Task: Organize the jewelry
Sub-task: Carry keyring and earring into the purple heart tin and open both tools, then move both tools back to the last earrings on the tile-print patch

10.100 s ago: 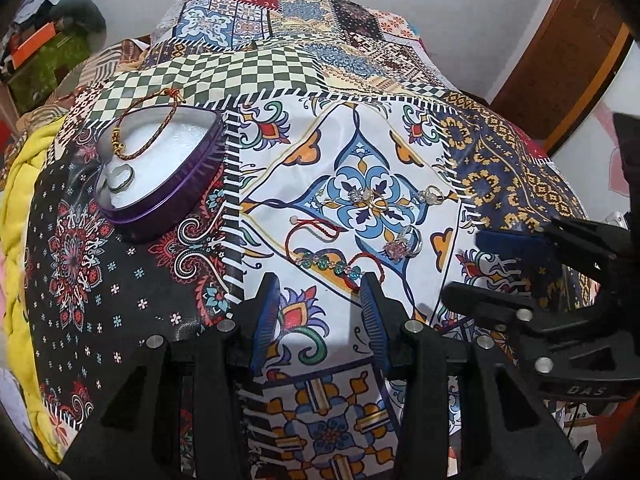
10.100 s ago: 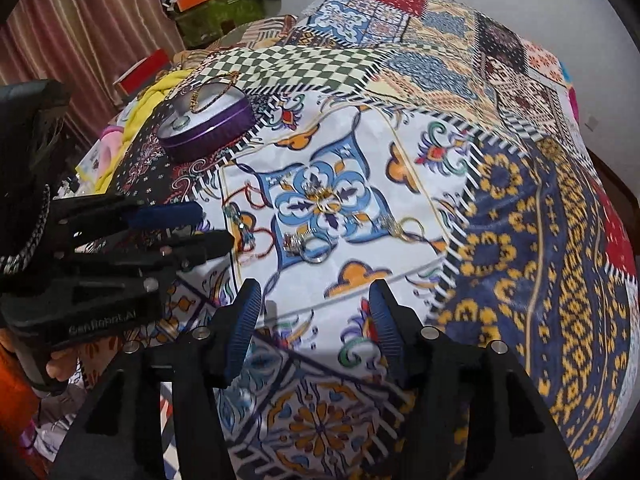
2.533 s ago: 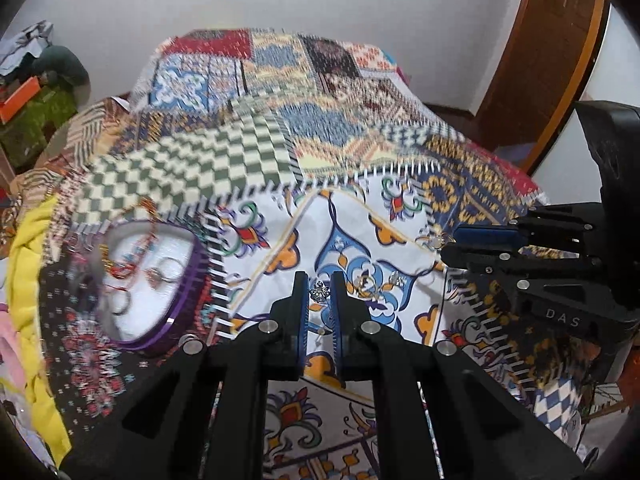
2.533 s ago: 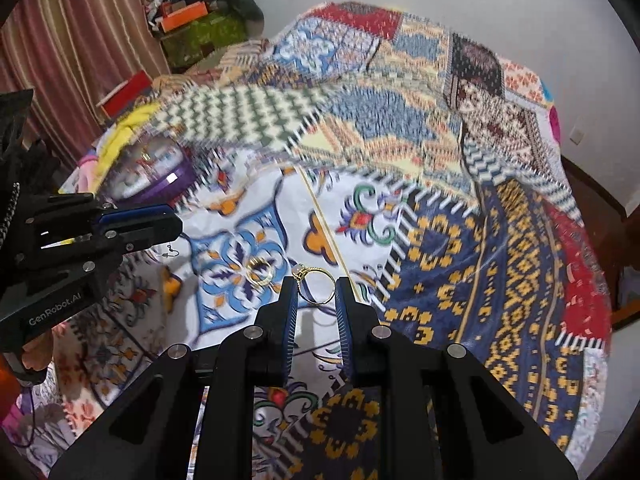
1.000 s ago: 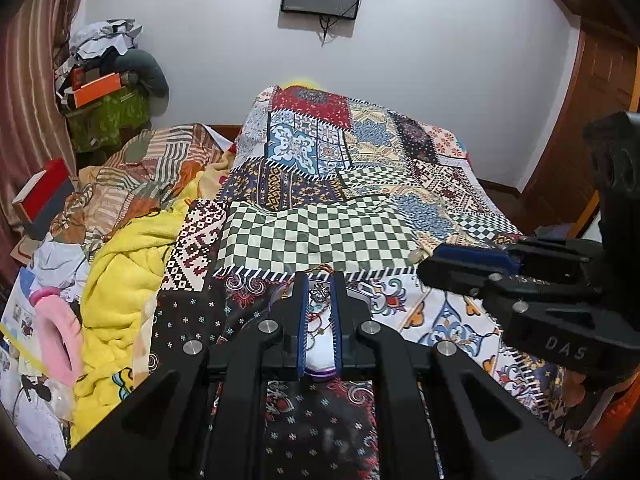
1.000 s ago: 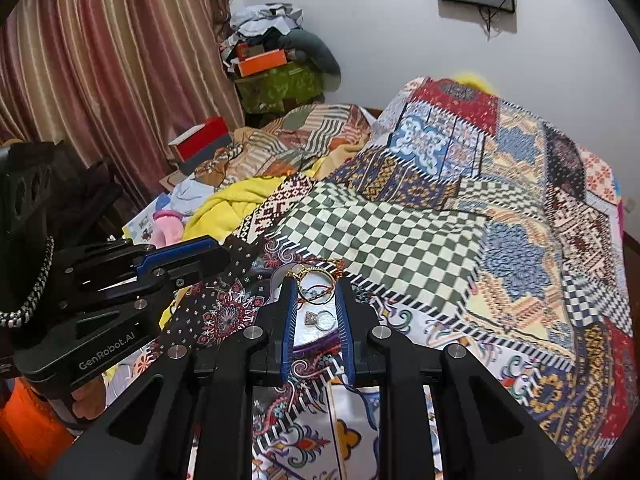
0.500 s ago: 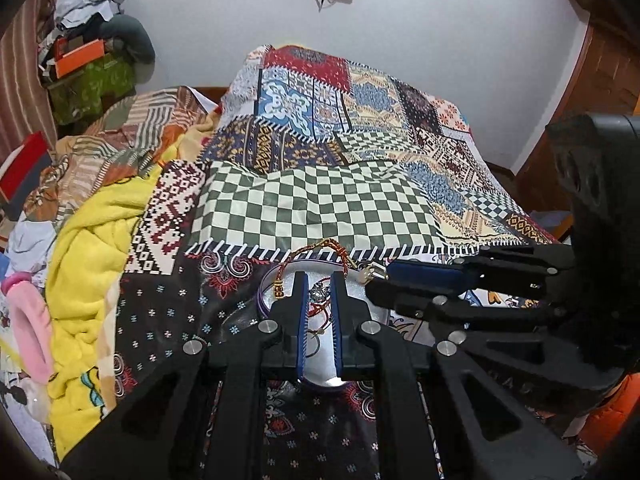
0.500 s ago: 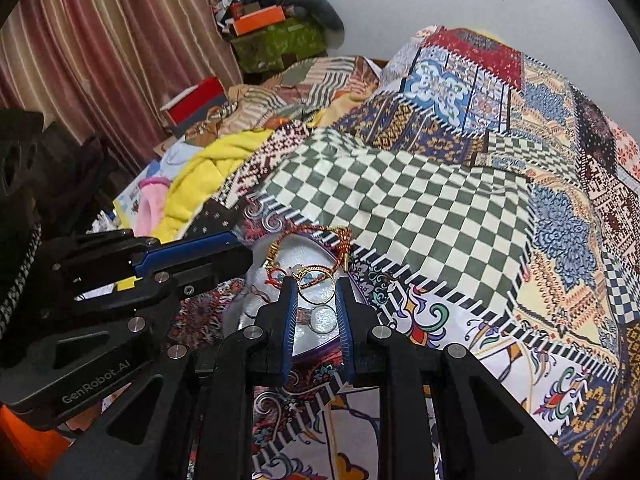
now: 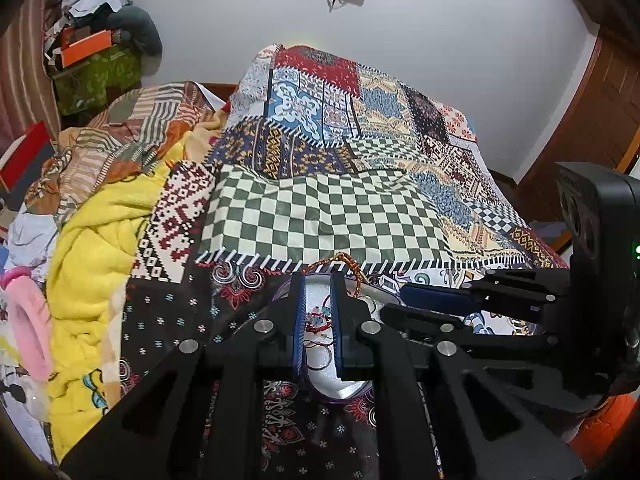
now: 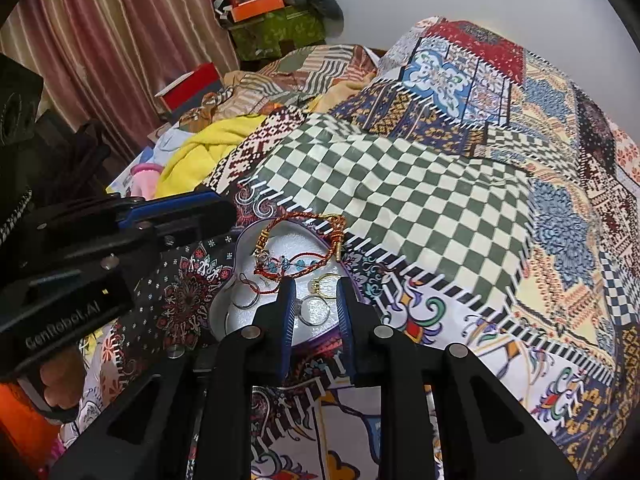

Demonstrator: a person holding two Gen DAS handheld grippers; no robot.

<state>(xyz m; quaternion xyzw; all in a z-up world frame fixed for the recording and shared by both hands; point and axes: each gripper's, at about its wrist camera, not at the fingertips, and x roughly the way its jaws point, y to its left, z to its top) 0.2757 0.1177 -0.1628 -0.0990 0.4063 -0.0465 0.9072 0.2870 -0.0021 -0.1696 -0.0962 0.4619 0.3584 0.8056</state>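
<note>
- Release step, as we are reading it: both grippers are hanging over the heart-shaped tin (image 10: 240, 316) lying on the patchwork bedspread (image 10: 420, 200), near its edge
- Right gripper (image 10: 314, 300) is standing with its fingers parted and nothing between them; a gold ring (image 10: 320, 282) and a silver ring (image 10: 314, 312) are lying in the tin just beyond the tips
- Left gripper (image 9: 318, 312) is showing a narrow gap between its fingers with nothing pinched; red thread bracelet (image 10: 296, 266) and beaded bracelet (image 10: 304, 226) are resting in the tin, the beaded one draping over the rim
- We are advising a straight lift away, fingers kept apart, so no thread is snagging on the pads
- Against half a second ago: then both grippers were pressed together, the right on a gold ring and the left on a small sparkly piece; now both are loosened and those pieces seem to be lying in the tin
- Ten seconds back most pieces were lying loose on the bedspread; none are showing there now
</note>
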